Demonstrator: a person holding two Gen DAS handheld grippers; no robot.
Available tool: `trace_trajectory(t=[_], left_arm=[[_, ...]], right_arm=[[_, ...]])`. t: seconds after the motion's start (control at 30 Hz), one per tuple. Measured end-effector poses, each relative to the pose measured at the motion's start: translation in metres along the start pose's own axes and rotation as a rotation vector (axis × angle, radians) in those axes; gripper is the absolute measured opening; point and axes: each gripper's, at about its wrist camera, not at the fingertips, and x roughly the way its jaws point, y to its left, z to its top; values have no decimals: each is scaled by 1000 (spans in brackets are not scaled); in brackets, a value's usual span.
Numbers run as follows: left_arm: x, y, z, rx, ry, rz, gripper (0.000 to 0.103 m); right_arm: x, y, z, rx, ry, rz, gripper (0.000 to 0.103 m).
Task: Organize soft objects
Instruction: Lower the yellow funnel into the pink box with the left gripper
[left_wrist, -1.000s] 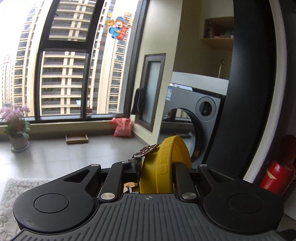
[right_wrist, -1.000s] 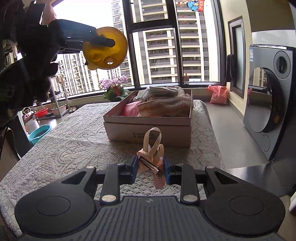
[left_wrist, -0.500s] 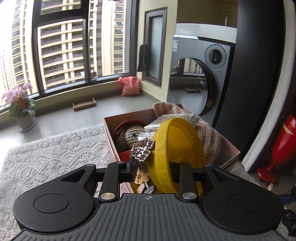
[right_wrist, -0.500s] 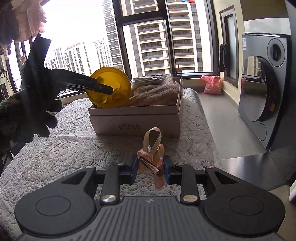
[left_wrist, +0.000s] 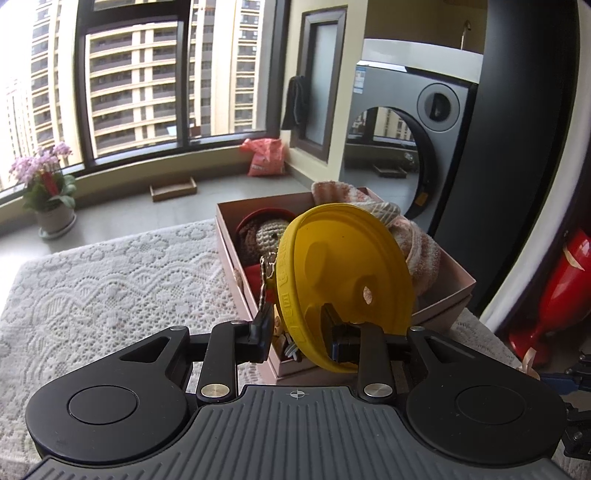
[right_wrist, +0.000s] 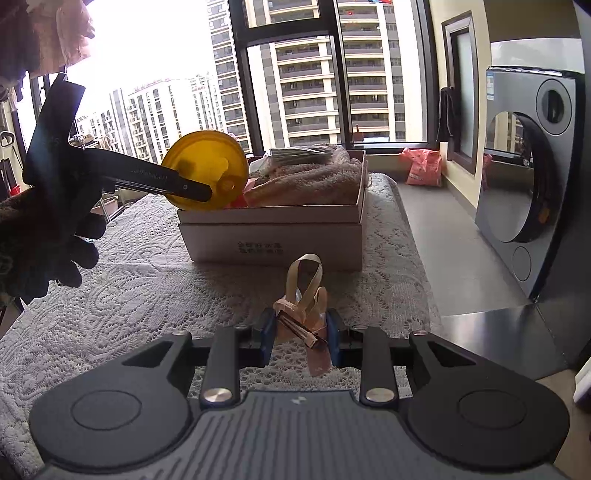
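A yellow soft round disc (left_wrist: 343, 273) with a keychain (left_wrist: 266, 273) hanging from it stands tilted over the near end of the pink box (left_wrist: 443, 295). My left gripper (left_wrist: 300, 332) has it between its jaws. The jaws stand apart, the left pad is clear of the rim, and the disc leans on the right finger. From the right wrist view the yellow disc (right_wrist: 205, 171) sits at the left rim of the box (right_wrist: 273, 236). My right gripper (right_wrist: 301, 339) is shut on a pink ribbon bow (right_wrist: 306, 295) above the lace tablecloth (right_wrist: 129, 295).
The box holds a crocheted doll (left_wrist: 266, 232), a pink knitted cloth (left_wrist: 417, 243) and a red item. A washing machine (right_wrist: 535, 166) stands to the right, past the table's edge. A gloved hand (right_wrist: 48, 251) holds the left gripper. A flower pot (left_wrist: 51, 206) sits on the floor.
My left gripper came down with the yellow disc to the box's near end. Its jaws widened and the disc tipped over to the right. The right gripper stayed put with the bow.
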Motion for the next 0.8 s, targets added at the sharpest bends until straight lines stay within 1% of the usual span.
trace_trajectory(t=[0.13,0.23,0.3,0.33,0.43,0.53,0.57,0.67,0.73,0.8], left_arm=[[-11,4,-1,-76,-13,-52,32],[-10,2,5,-87,-47,-68,34],[-3,1,12,-94,-54,-92,37],[3,-2,16,-89,-53,-97,42],[7,-9,16,-65,-34,-56,43],[1,-14,6,-32,-13,-6,42],[-2,-15,2,-26,-8,-1,42],[-6,-12,-8,-40,-1,-16,43],[-5,-6,-10,-72,-7,-31,45],[-9,-3,-11,-101,-16,-38,44]], right_arm=[[1,-3,0,7,1,-9,28],[4,-5,0,16,3,-8,28],[7,-5,1,21,8,-9,28],[8,-5,1,24,9,-8,28],[7,-7,1,26,4,-13,28],[6,-12,-1,26,4,-30,28],[6,-15,-1,30,7,-36,28],[8,-18,3,45,7,-45,28],[8,-19,7,49,-4,-43,28],[7,-16,13,40,-22,-50,28]])
